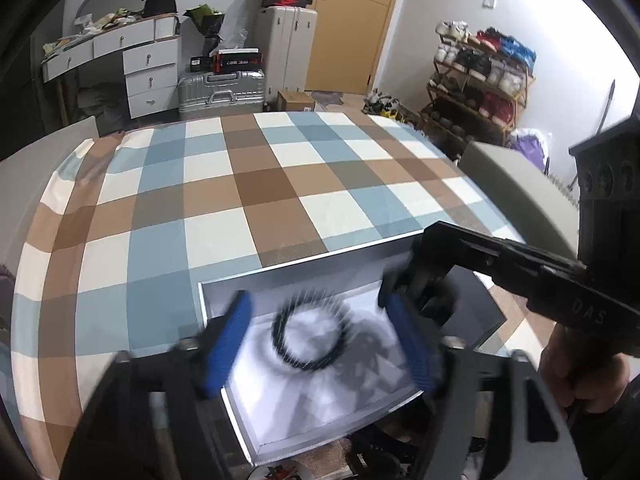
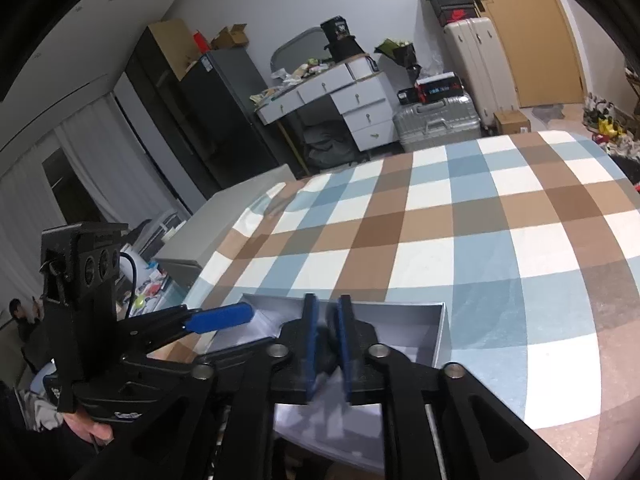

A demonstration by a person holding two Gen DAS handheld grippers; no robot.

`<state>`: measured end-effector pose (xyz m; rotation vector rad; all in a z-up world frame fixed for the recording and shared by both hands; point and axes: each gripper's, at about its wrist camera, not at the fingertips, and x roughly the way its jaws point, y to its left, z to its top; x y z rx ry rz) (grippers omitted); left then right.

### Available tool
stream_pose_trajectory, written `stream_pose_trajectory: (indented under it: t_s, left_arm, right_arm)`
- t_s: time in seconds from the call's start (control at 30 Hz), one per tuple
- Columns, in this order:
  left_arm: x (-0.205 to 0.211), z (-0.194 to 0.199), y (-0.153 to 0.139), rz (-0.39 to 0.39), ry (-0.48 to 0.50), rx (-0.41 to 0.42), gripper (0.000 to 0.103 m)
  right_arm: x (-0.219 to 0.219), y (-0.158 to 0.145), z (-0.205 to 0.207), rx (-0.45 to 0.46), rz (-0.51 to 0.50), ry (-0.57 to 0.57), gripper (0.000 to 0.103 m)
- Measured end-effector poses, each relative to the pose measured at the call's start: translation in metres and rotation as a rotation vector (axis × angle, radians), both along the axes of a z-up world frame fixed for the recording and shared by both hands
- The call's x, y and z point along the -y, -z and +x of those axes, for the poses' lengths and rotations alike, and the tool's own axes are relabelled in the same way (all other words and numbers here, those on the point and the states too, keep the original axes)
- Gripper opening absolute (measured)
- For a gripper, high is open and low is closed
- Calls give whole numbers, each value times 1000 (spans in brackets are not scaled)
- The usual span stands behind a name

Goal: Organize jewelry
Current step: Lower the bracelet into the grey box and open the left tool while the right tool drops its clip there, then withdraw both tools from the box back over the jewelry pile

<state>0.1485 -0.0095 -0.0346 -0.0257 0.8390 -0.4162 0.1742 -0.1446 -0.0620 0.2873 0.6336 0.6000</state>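
On the checked cloth (image 1: pixel 248 208) of the bench, a shallow grey box (image 1: pixel 224 292) with a white lining is lying near the front edge, and a black bracelet (image 1: pixel 308 332) is resting inside it on the lining, blurred but showing as a closed ring. Left tongs (image 1: pixel 320 344) are hanging over the box with their blue pads (image 1: pixel 228 344) spread wide to either side of the bracelet, touching neither it nor each other. Right tongs (image 2: pixel 328 344) are reaching in over the far right corner of the box; their blue pads are standing almost together with something dark between them, too blurred to tell what it is or whether it is being gripped. Raised letters reading "DAS" are showing on the black arm of the right tool in the left wrist view. A dark flat lid (image 1: pixel 476 312) is lying just beside the box on its right. Behind the bench, a silver suitcase (image 1: pixel 222 90) is lying flat below stacked boxes whose printing cannot be read, beside a white dresser (image 1: pixel 148 68), and a shoe rack (image 1: pixel 480 84) is standing against the right wall.
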Motion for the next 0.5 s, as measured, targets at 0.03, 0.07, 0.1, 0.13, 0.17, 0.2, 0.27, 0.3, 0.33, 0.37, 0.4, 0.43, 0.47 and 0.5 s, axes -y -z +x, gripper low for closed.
stream_pose_trajectory:
  t_s: [0.03, 0.07, 0.1, 0.13, 0.17, 0.2, 0.27, 0.3, 0.33, 0.37, 0.4, 0.43, 0.47, 0.5]
  left_arm:
    - [0, -1, -2, 2, -3, 11, 76]
    - [0, -1, -3, 3, -1, 17, 76]
    - [0, -3, -5, 6, -2, 26, 76]
    - [1, -5, -8, 11, -7, 41, 76]
    - [0, -7, -10, 16, -13, 52, 76]
    - [0, -9, -12, 24, -19, 66, 77]
    - [-2, -13, -16, 34, -39, 86, 79]
    - [-4, -14, -18, 34, -49, 98, 80]
    - [-6, -17, -21, 35, -65, 115, 81]
    - [-9, -19, -23, 37, -84, 132, 81]
    - [-12, -23, -26, 36, -102, 148, 82]
    - [-14, -25, -28, 35, -117, 159, 82]
    - [-16, -28, -30, 34, -132, 171, 82]
    - [-17, -30, -32, 34, -145, 179, 82]
  right_arm:
    - [1, -1, -2, 12, 8, 7, 30]
    - [1, -2, -6, 28, 24, 12, 36]
    - [2, -3, -8, 36, 33, 12, 38]
    - [2, -4, -11, 42, 39, 12, 38]
    - [1, -6, -13, 48, 40, 13, 38]
    - [1, -9, -16, 56, 39, 15, 40]
    - [4, -14, -22, 76, 41, 27, 46]
    - [6, -18, -27, 92, 47, 34, 52]
    - [8, -21, -30, 106, 49, 41, 55]
    - [11, -25, -35, 123, 50, 52, 58]
    - [13, -29, -39, 137, 52, 59, 59]
    - [15, -32, -43, 149, 55, 64, 60]
    - [16, -36, -47, 160, 57, 68, 66]
    - [17, -38, -50, 169, 56, 73, 69]
